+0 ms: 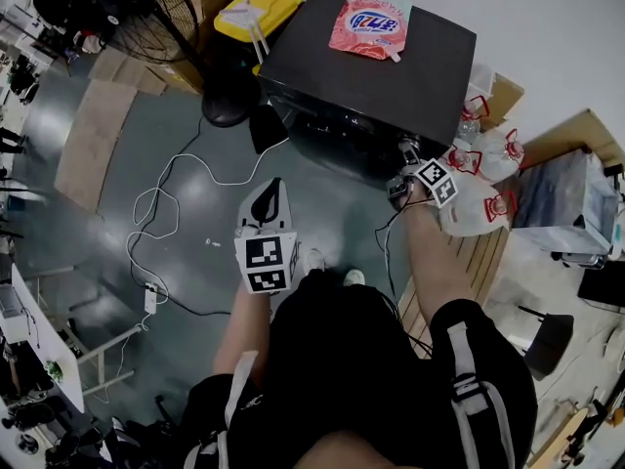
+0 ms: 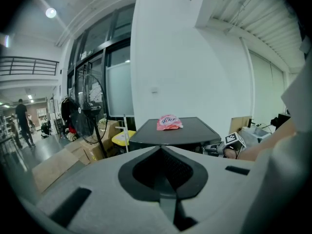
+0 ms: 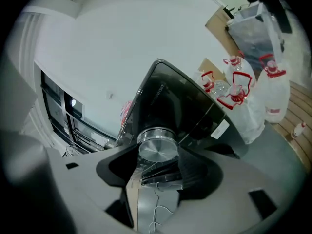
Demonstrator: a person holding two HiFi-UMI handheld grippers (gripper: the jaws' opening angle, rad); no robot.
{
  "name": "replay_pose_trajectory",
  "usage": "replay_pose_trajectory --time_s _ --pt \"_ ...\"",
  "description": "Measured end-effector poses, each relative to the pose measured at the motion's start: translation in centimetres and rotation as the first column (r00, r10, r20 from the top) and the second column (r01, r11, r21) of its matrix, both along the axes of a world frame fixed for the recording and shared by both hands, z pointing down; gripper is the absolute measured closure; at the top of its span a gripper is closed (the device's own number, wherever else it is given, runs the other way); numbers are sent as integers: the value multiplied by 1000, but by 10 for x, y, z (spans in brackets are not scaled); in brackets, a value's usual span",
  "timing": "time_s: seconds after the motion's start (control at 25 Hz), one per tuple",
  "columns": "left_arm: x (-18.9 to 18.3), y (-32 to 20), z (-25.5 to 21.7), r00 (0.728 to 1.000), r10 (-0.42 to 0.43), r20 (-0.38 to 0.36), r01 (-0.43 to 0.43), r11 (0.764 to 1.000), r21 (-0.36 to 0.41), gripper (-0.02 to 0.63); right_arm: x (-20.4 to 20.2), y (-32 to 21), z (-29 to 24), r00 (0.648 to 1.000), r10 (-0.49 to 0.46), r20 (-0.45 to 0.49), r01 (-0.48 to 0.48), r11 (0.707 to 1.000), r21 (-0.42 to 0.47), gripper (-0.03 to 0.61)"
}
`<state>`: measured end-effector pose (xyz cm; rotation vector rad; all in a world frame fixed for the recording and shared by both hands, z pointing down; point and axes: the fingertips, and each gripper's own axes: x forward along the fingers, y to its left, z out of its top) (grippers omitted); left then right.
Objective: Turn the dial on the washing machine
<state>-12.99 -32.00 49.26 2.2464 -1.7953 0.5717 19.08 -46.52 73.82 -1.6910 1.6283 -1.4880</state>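
Observation:
The black washing machine (image 1: 391,76) stands ahead of me with a pink detergent bag (image 1: 369,22) on its lid. My right gripper (image 1: 406,156) is at the machine's front right corner. In the right gripper view its jaws sit on either side of the silver dial (image 3: 157,147), shut on it, on the machine's dark front panel (image 3: 170,101). My left gripper (image 1: 273,190) hangs in the air in front of the machine, pointing at it, with its jaws together on nothing. The left gripper view shows the machine (image 2: 185,130) and the bag (image 2: 168,123) well beyond the gripper (image 2: 163,152).
Clear water jugs with red handles (image 1: 479,184) stand on a wooden pallet (image 1: 483,252) right of the machine. To the left are a black floor fan (image 1: 137,8), a yellow bin (image 1: 256,13) and cardboard boxes. White cable (image 1: 166,203) loops over the grey floor.

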Motion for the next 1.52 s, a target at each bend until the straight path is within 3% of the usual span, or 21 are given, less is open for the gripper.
replay_pose_trajectory --time_s 0.2,0.32,0.36,0.44,0.52,0.8,0.96,1.0,1.04,1.12,1.2,1.28,1.36,1.44,1.52 --pt "-2 3 0 1000 1 -4 -1 1000 1 618 0 0 1 1000 8 29 -8 1000 4 333" --pt "-4 3 0 1000 -6 -5 6 1000 0 618 -1 -1 3 988 42 149 -44 999 12 333" --pt "-4 3 0 1000 -4 -3 4 1000 -2 618 0 -1 4 969 68 236 -74 997 18 333" --pt "-3 4 1 1000 2 3 -2 1000 -6 618 2 1 7 900 127 416 -149 989 21 333" --pt "-3 5 2 1000 6 7 -6 1000 -12 618 2 1 9 854 159 496 -194 981 20 333" --pt "-5 3 3 1000 6 -7 -6 1000 -7 618 1 6 3 867 185 463 -217 976 16 334" --pt "-3 -1 -2 999 16 -30 -15 1000 19 618 -6 21 -13 936 126 328 -147 988 42 337" --pt "-2 -2 -4 999 21 -35 -20 999 27 618 -10 27 -23 957 89 276 -109 992 58 388" --pt "-1 -2 -7 999 29 -40 -27 999 37 618 -15 34 -36 972 49 230 -68 994 80 547" --pt "4 -6 -15 998 50 -50 -47 997 61 618 -28 46 -75 988 -37 152 12 987 159 569" --pt "12 -13 -22 995 75 -66 -69 994 83 618 -37 54 -123 995 -102 1 99 964 248 569" --pt "23 -21 -27 991 102 -83 -94 991 100 618 -41 64 -168 965 -125 -231 194 932 306 571" --pt "37 -26 -32 986 136 -93 -125 985 116 618 -47 76 -213 892 -103 -440 278 893 355 571" --pt "51 -30 -38 979 176 -99 -162 978 134 618 -54 89 -254 810 -51 -584 341 851 399 571" --pt "64 -31 -43 970 218 -108 -201 968 150 618 -59 103 -279 748 3 -664 373 825 424 571"
